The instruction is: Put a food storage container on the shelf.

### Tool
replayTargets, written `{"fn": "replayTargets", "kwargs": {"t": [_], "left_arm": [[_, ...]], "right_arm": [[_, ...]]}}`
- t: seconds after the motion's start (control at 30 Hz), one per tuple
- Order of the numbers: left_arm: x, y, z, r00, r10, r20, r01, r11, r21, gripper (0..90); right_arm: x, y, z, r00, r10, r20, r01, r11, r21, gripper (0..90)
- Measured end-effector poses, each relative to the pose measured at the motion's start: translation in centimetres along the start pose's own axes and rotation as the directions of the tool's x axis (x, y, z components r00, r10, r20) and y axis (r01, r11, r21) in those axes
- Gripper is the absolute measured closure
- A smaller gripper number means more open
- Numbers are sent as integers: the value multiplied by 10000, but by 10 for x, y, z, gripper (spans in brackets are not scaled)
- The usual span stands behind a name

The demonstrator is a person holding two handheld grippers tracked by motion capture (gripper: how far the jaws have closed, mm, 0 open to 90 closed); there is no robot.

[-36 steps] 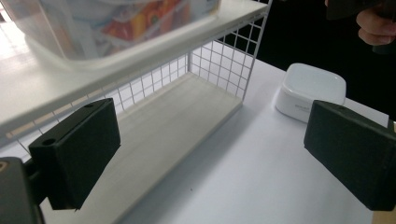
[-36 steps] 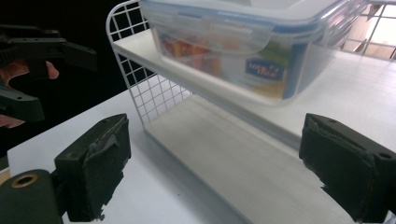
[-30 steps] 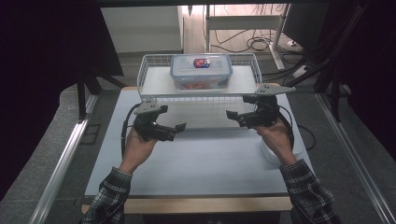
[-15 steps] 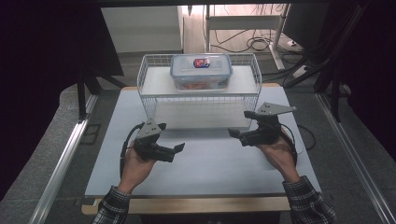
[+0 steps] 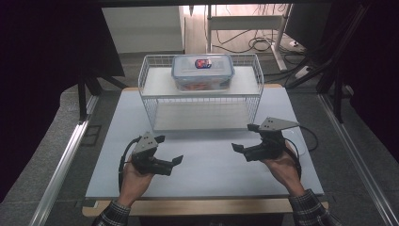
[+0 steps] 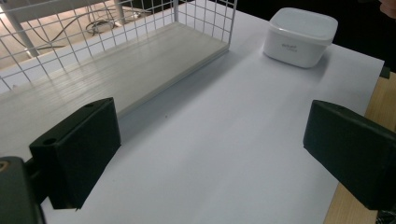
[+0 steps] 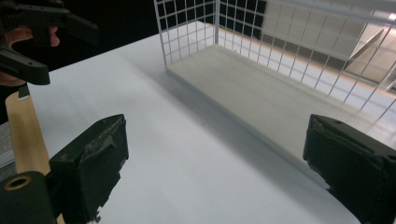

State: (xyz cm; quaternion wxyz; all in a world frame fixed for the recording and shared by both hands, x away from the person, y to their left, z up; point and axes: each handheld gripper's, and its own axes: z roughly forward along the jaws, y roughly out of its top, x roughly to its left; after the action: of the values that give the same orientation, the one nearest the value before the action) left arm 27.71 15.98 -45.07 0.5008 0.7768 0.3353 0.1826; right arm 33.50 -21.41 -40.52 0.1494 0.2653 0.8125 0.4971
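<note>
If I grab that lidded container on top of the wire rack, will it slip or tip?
The lidded container looks like smooth rigid plastic, so probably slippery between the pads. It sits low and wide on the wire rack, so tipping seems unlikely. Something shows inside, so it may weigh more than an empty tub.

We see matt black plastic on the left claw [image 5: 168,149], the right claw [image 5: 245,138] worn rough on one pad. Ahead of both, a white coated wire rack [image 5: 201,100] with pale wood-grain shelves; beneath them, a smooth matt white table [image 5: 207,169] edged in wood.
</note>
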Motion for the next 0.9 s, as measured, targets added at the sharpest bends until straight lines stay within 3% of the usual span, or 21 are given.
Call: {"fn": "replayTargets", "kwargs": {"t": [0.23, 0.6, 0.8, 0.9], "left_arm": [[0, -21, -1, 9997, -75, -225, 77, 9999, 126, 40], [-7, -47, -3, 9990, -292, -347, 298, 9994, 189, 39], [-15, -57, 2, 9977, 454, -504, -411, 9957, 830, 34], [-15, -63, 7, 9981, 505, -339, -465, 9928, 1108, 33]], "right_arm": [[0, -21, -3, 9994, 351, 0, -351, 9990, 279, 73], [6, -58, -5, 9978, 666, 7, -666, 9978, 31, 70], [10, -75, -4, 9983, 467, 356, -473, 9987, 176, 68], [11, -84, -2, 9975, 544, 451, -564, 9974, 456, 69]]}}
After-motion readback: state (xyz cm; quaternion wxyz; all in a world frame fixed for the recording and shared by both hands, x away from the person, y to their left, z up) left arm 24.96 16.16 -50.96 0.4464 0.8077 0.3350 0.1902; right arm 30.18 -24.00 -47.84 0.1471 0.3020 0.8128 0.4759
